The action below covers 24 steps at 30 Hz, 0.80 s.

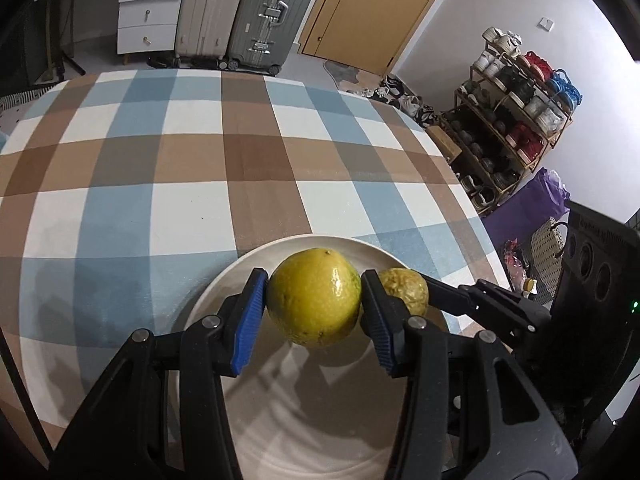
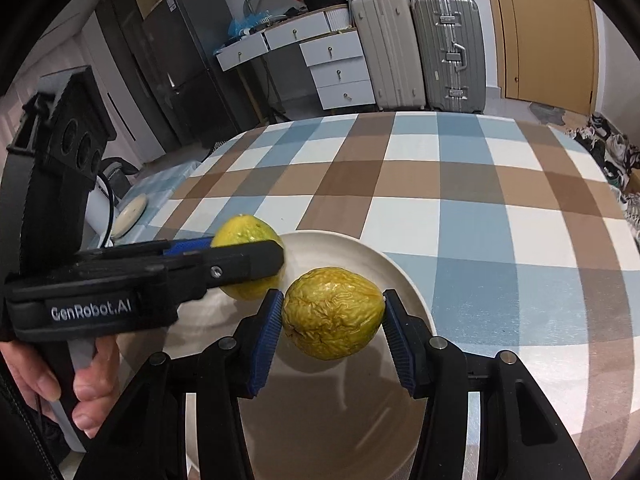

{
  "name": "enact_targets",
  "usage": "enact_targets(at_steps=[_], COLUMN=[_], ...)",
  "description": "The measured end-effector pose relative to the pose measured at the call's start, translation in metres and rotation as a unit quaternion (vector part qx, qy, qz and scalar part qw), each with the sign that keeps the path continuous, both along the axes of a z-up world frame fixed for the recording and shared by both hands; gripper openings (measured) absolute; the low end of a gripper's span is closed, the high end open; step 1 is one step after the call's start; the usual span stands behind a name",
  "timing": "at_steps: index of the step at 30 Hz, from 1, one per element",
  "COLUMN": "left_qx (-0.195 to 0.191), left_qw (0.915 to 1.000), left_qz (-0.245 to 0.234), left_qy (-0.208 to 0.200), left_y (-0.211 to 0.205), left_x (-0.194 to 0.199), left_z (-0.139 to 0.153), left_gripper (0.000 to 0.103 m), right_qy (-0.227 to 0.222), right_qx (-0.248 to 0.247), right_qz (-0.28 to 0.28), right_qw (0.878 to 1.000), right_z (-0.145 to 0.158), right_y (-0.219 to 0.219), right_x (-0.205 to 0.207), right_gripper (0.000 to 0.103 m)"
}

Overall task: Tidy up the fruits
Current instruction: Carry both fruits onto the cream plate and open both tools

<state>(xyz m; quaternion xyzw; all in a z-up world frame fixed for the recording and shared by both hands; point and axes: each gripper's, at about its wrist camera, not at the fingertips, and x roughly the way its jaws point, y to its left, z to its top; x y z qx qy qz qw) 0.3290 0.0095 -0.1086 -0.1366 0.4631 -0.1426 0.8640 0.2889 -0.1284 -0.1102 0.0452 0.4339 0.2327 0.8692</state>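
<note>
— What have you got over the plate (image 1: 224,284)?

— My left gripper (image 1: 314,300) pinches a smooth, round yellow-green fruit (image 1: 314,298) between its ribbed blue pads (image 1: 250,320), above the pale, glossy plate's middle. I can't tell whether the fruit touches the plate.

— And the other side?

— My right gripper (image 2: 334,314) clamps a wrinkled yellow fruit (image 2: 332,312), oval and shrivelled, just right of the smooth one, also over the plate. Both pads press against its skin.

— What is the plate on?

— A checked tablecloth (image 1: 192,160), matte blue, brown and white squares. The plate sits near the cloth's near edge, round with faint concentric ridges.
</note>
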Motion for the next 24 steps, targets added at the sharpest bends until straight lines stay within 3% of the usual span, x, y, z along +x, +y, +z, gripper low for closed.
enact_targets(at_steps=[17, 21, 24], left_qx=[-0.007, -0.009, -0.014], left_qw=[0.9998, 0.9997, 0.9997], left_qz=[0.01, 0.023, 0.02], left_qy=[0.016, -0.003, -0.007], left_y=[0.002, 0.006, 0.01], left_x=[0.015, 0.008, -0.003], left_z=[-0.013, -0.001, 0.009], left_gripper=[0.047, 0.077, 0.078], right_qy=[0.011, -0.005, -0.01], right_qx=[-0.013, -0.015, -0.006], right_qz=[-0.002, -0.007, -0.012], right_qw=[1.0, 1.0, 1.0], right_z=[-0.011, -0.004, 0.004], right_y=[0.01, 0.007, 0.0], right_x=[0.014, 0.007, -0.003], right_gripper=[0.053, 0.076, 0.076])
